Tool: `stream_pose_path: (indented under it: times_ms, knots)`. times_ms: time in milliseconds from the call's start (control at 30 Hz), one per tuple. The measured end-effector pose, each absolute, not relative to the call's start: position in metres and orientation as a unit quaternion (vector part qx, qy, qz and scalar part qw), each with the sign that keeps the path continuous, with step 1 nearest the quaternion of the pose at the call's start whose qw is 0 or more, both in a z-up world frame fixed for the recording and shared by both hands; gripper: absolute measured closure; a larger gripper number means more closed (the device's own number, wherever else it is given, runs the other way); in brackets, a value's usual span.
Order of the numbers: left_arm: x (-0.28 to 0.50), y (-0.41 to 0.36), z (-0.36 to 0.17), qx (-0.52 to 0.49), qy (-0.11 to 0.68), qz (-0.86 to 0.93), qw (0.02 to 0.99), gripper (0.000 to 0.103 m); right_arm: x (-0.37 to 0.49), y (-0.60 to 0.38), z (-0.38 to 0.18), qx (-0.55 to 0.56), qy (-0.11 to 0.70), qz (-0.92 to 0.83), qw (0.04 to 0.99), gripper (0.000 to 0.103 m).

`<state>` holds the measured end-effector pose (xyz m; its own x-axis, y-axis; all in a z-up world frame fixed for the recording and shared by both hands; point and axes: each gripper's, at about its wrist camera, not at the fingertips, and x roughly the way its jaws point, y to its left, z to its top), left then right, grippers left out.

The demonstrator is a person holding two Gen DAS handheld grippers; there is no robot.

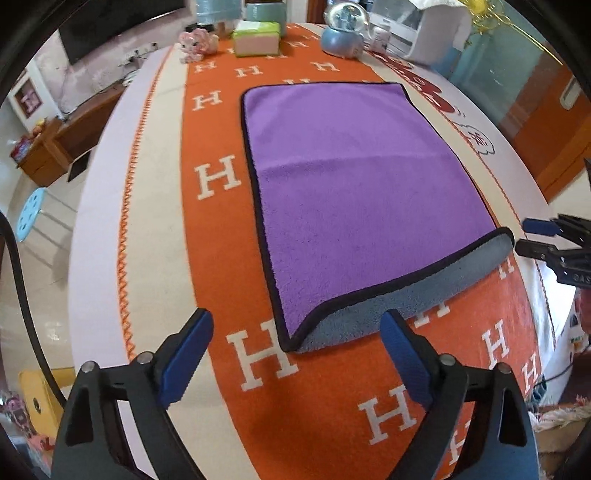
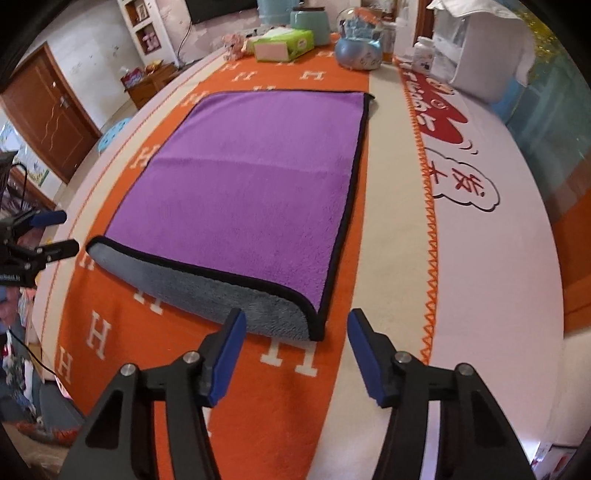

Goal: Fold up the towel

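Observation:
A purple towel (image 1: 354,184) with black trim and a grey underside lies flat on the orange H-patterned cloth (image 1: 221,221). Its near edge is folded back, and a grey strip (image 1: 406,299) shows. My left gripper (image 1: 297,328) is open and empty just short of the towel's near left corner. My right gripper (image 2: 295,328) is open and empty just short of the near right corner (image 2: 314,328) of the towel (image 2: 251,177). Each gripper also shows at the edge of the other view: the right gripper (image 1: 524,236) and the left gripper (image 2: 70,230).
At the table's far end stand a tissue box (image 1: 256,38), a pink figurine (image 1: 195,44), a blue snow globe (image 1: 341,37) and a white appliance (image 1: 424,33). A blue stool (image 1: 31,210) stands on the floor at left. The table edge runs close on both sides.

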<state>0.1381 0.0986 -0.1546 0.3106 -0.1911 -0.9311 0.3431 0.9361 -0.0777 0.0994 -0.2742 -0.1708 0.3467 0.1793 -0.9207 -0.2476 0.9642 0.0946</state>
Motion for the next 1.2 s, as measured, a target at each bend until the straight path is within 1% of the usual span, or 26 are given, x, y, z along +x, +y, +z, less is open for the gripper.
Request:
stream_pose_path:
  times_ms: [133,200,233,467,533,600,833,900,967,1067,1133,1200]
  knots:
    - [0.143,0.096,-0.161,0.062,0.569,-0.201,0.795,0.015,0.108,-0.277,-0.182,-0.032,0.568,0.157,0.807,0.055]
    - [0.145,0.093,-0.163,0.062,0.572,-0.216,0.789,0.02,0.111,-0.278,-0.185,-0.033,0.571,0.165,0.803,0.057]
    - [0.146,0.092,-0.164,0.061,0.574,-0.226,0.785,0.02,0.113,-0.279,-0.186,-0.033,0.573,0.171,0.801,0.057]
    - [0.151,0.086,-0.17,0.063,0.583,-0.271,0.763,0.022,0.123,-0.279,-0.195,-0.034,0.585,0.202,0.785,0.064]
    - [0.154,0.086,-0.173,0.061,0.588,-0.278,0.757,0.027,0.126,-0.279,-0.196,-0.036,0.588,0.207,0.781,0.067]
    - [0.157,0.087,-0.175,0.055,0.593,-0.284,0.752,0.034,0.127,-0.279,-0.197,-0.033,0.591,0.214,0.777,0.07]
    - [0.163,0.09,-0.183,0.033,0.608,-0.301,0.734,0.04,0.128,-0.28,-0.198,-0.026,0.598,0.231,0.767,0.08]
    - [0.163,0.091,-0.184,0.033,0.612,-0.305,0.729,0.05,0.129,-0.281,-0.198,-0.025,0.599,0.232,0.766,0.083]
    - [0.163,0.09,-0.184,0.039,0.614,-0.306,0.727,0.056,0.13,-0.281,-0.198,-0.023,0.599,0.232,0.766,0.084]
    - [0.161,0.088,-0.184,0.044,0.615,-0.309,0.724,0.059,0.128,-0.282,-0.197,-0.019,0.598,0.233,0.766,0.086]
    - [0.16,0.085,-0.184,0.05,0.616,-0.308,0.724,0.064,0.127,-0.282,-0.197,-0.02,0.597,0.234,0.767,0.086]
    - [0.159,0.085,-0.185,0.054,0.617,-0.304,0.724,0.071,0.127,-0.281,-0.196,-0.021,0.596,0.234,0.768,0.088]
